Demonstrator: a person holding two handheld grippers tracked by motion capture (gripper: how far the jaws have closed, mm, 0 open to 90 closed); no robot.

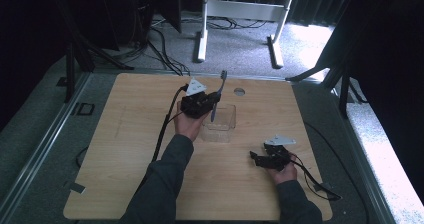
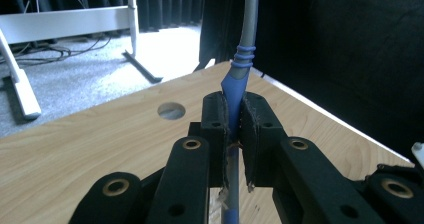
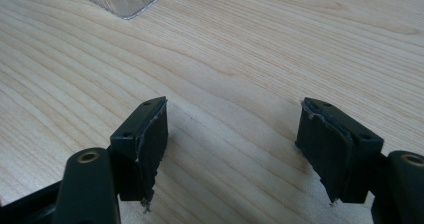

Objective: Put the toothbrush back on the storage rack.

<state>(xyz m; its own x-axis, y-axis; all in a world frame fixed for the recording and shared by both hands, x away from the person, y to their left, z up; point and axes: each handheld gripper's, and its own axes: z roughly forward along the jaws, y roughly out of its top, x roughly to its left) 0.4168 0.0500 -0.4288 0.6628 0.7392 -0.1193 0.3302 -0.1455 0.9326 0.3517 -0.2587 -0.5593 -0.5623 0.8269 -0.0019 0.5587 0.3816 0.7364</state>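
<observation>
On the wooden table (image 1: pixel 125 134), the left gripper (image 1: pixel 212 102) clamps a blue-and-grey toothbrush (image 1: pixel 218 96) by its handle, holding it upright and slightly tilted over a clear plastic container (image 1: pixel 222 125) near the table's middle. In the left gripper view both pads press the blue grip. Further right, the right gripper (image 1: pixel 254 157) hovers low over bare wood, jaws spread wide apart with nothing between them.

A blue-and-grey toothbrush (image 2: pixel 239 79), a clear container (image 1: pixel 222 118), black grippers, and a pale wood-grain table (image 1: pixel 125 134).
</observation>
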